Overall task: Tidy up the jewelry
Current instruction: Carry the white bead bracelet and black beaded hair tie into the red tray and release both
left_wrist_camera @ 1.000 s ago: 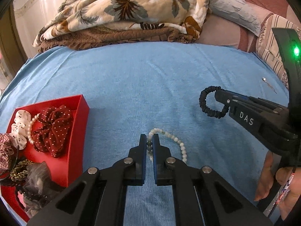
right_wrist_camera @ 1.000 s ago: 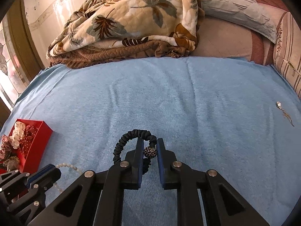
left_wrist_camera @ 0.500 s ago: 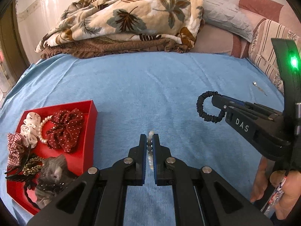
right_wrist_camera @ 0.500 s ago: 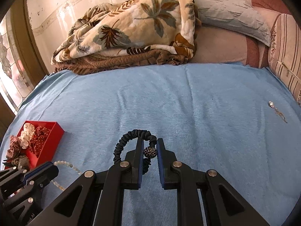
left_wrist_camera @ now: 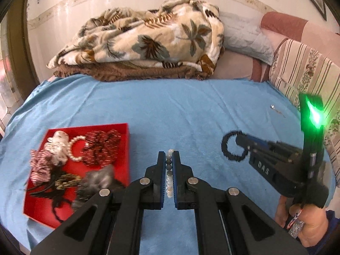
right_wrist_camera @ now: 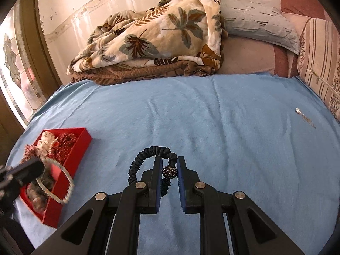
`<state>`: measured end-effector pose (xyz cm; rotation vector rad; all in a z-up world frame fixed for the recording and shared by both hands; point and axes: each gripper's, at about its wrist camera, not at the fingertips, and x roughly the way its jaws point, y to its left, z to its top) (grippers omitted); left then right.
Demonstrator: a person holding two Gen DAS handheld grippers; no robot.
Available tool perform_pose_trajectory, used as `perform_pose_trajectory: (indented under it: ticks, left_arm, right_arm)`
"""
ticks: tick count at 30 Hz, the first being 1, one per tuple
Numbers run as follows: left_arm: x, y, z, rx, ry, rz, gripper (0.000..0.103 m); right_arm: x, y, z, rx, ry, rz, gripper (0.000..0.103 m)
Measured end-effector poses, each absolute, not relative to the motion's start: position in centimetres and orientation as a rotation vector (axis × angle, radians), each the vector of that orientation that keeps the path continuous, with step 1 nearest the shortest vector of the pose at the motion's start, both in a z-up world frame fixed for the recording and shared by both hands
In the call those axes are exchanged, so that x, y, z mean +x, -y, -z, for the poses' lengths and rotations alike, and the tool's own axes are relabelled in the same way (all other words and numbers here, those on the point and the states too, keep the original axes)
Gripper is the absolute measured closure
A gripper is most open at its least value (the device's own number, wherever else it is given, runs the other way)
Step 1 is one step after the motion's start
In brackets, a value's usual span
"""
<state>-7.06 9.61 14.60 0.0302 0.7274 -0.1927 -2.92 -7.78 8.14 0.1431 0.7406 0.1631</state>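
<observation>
— Blue bed cover [right_wrist_camera: 212,127] under everything; red box [left_wrist_camera: 125,148] of scrunchies at left.
— Left gripper [left_wrist_camera: 169,159]?
— Fingers clamped on pearl bracelet [left_wrist_camera: 169,170], lifted beside box.
— Right gripper [right_wrist_camera: 169,170]?
— Narrow, pinching black beaded hair tie [right_wrist_camera: 146,155] above cover.

There are two grippers: the left gripper [left_wrist_camera: 169,165] and the right gripper [right_wrist_camera: 169,171], each with two fingers. One red box [left_wrist_camera: 125,140] lies on one bed [left_wrist_camera: 170,110]. There are two pearl bracelets: one between the left fingers [left_wrist_camera: 169,177] and one inside the box [left_wrist_camera: 74,148]. One black bracelet [right_wrist_camera: 148,155] with one sparkling bead [right_wrist_camera: 169,171] is in the right gripper. In the box I count perhaps five scrunchies, but the picture is blurred there. One small earring [right_wrist_camera: 305,116] lies alone. At the far end are one folded blanket pile [left_wrist_camera: 148,42] and three pillows.
</observation>
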Motion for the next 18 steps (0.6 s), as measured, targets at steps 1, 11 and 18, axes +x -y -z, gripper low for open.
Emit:
perform_pose_trajectory:
  ticks: [1,11,18]
  left_arm:
    - [-7.4,-10.0,-14.8,0.028,-0.720,0.191,0.097]
    - [-9.7,-17.6,-16.2,-0.031,-0.682,0.129,0.097]
    - [-10.3,-22.5,-16.5,-0.026,-0.667,0.090,0.097]
  right_arm:
    - [-3.5,7.6,-8.1,0.146,-0.743,-0.165,0.088]
    - [-8.6,4.8,-7.7,0.089,-0.774,-0.184,0.088]
    - [-11.2,1.7,-10.2,0.027,-0.728,-0.232,0.088]
